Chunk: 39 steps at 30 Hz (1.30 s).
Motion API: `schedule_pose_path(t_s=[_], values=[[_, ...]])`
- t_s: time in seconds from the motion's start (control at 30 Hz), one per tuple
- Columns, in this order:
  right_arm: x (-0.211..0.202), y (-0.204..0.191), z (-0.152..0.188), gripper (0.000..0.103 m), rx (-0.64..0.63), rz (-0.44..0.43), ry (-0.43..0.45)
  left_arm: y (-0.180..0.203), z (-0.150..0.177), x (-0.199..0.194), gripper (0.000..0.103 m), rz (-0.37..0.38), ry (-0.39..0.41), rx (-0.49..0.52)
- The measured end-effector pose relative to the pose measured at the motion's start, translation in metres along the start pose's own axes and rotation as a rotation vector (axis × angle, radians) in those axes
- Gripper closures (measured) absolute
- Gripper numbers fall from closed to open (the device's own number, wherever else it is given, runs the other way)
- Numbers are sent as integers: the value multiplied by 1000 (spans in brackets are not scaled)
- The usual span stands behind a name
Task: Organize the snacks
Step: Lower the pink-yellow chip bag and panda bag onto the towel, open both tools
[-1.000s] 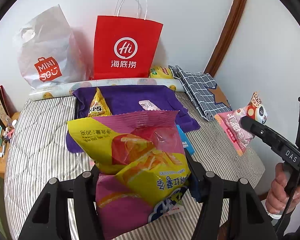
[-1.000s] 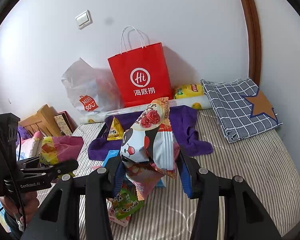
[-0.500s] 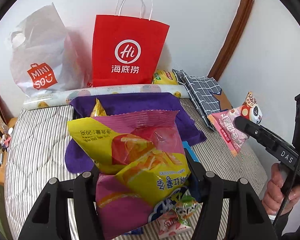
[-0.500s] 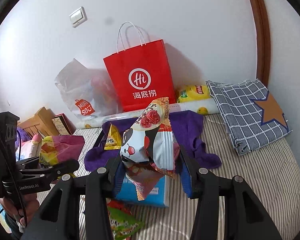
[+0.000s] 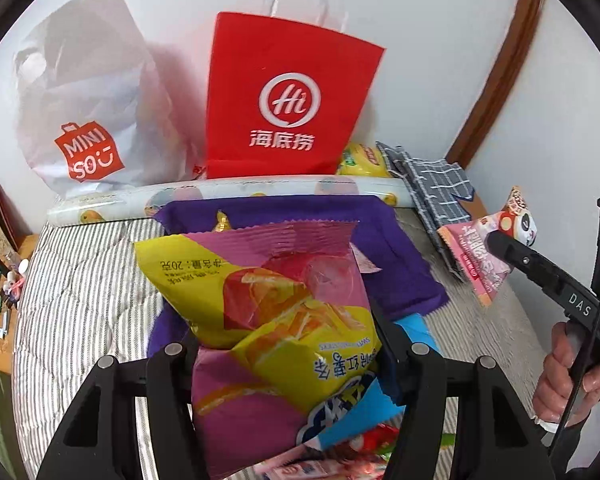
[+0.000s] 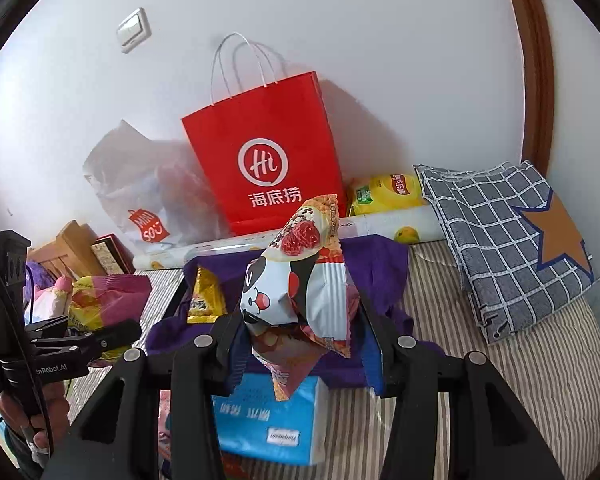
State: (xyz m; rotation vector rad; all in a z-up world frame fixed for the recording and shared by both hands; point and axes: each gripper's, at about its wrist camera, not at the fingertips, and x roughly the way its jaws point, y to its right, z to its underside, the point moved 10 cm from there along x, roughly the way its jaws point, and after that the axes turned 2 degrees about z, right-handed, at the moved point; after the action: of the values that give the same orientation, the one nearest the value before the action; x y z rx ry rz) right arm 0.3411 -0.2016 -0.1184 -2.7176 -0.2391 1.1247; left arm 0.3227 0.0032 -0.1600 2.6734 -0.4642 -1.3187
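Both grippers have drifted closer to the red bag [image 5: 288,92]. Left gripper [image 5: 288,364] clamps a yellow-pink packet [image 5: 276,320], right gripper [image 6: 300,332] a panda packet [image 6: 296,280]; neither is stowed, and more snacks lie beneath them.

- Yellow-and-pink snack bag [image 5: 276,320]: crinkled, upside-down print, upright between the left gripper's fingers.
- Panda-print snack packs [image 6: 300,284]: upright, bunched, pinched by the right gripper; seemingly two or three, count unclear.
- Small yellow triangular packet [image 6: 204,296]: lying on purple cloth [image 6: 376,264].
- Blue box [image 6: 272,420]: flat on striped bed.
- Yellow chip bag [image 6: 384,194]: against wall beside red paper bag [image 6: 264,164].
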Motion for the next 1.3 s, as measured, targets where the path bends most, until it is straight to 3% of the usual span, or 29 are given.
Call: schedule_pose_path(t_s=[0.4, 0.63, 0.97, 1.3], values=[[61, 11, -10, 56, 6, 6, -52, -54, 4, 46, 42, -64, -70, -81], [93, 20, -13, 56, -27, 30, -85, -63, -3, 74, 42, -58, -95, -84], [131, 27, 14, 56, 10, -25, -181, -71, 1, 106, 42, -34, -124, -106], [145, 5, 32, 54, -52, -82, -242, -76, 7, 121, 42, -19, -142, -138]])
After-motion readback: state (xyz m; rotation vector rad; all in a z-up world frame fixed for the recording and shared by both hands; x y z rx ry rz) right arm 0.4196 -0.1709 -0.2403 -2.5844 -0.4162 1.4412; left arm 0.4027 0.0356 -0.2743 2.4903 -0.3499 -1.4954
